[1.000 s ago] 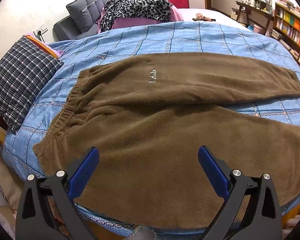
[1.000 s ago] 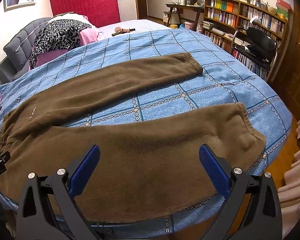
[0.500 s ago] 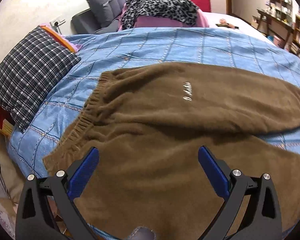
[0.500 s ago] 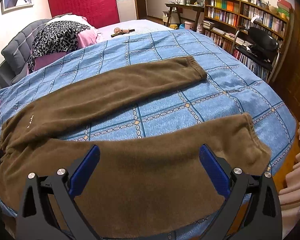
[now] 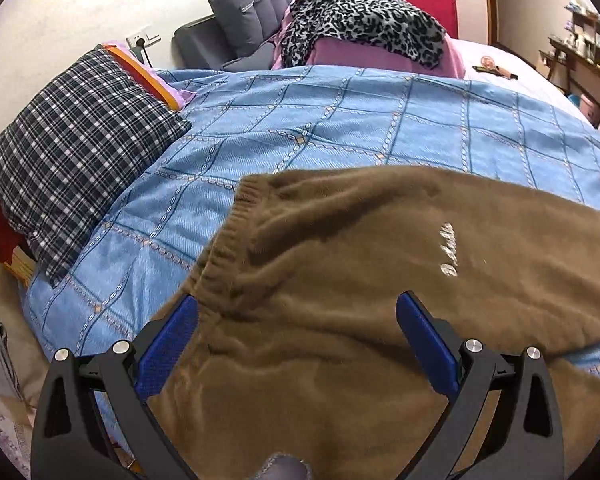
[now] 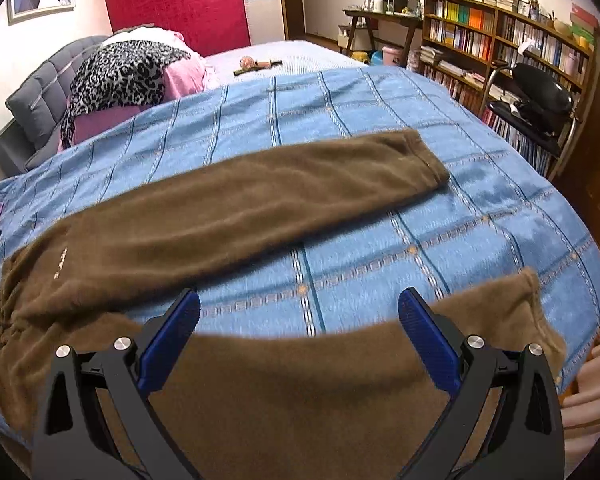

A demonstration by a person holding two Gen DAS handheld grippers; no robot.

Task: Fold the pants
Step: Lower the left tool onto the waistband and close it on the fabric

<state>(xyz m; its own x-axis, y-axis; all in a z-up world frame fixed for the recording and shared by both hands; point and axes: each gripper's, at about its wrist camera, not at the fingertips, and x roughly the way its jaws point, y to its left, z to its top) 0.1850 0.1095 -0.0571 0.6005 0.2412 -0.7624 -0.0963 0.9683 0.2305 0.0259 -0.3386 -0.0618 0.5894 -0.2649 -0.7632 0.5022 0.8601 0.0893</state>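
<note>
Pants: brown fleece pants (image 6: 228, 216) lie spread on a bed, over a blue patterned bedspread (image 6: 380, 120); the waistband (image 5: 224, 240) is toward the left, and the far leg stretches right to its cuff (image 6: 424, 160).
Near leg: in the right wrist view it runs along the bed's near edge, its cuff (image 6: 536, 304) at the right corner; blue bedspread shows between the two legs.
Left tongs: the left tongs (image 5: 296, 344) are spread wide over the waistband end of the pants, nothing pinched between the blue pads (image 5: 168, 344).
Right tongs: the right tongs (image 6: 300, 344) also gape wide above the near leg, gripping nothing.
Bedside: a plaid pillow (image 5: 76, 136) sits just left of the bedspread; a leopard-print cloth (image 5: 364, 16) is heaped at the far side.
Room: a bookshelf (image 6: 500, 40) lines the right wall.
</note>
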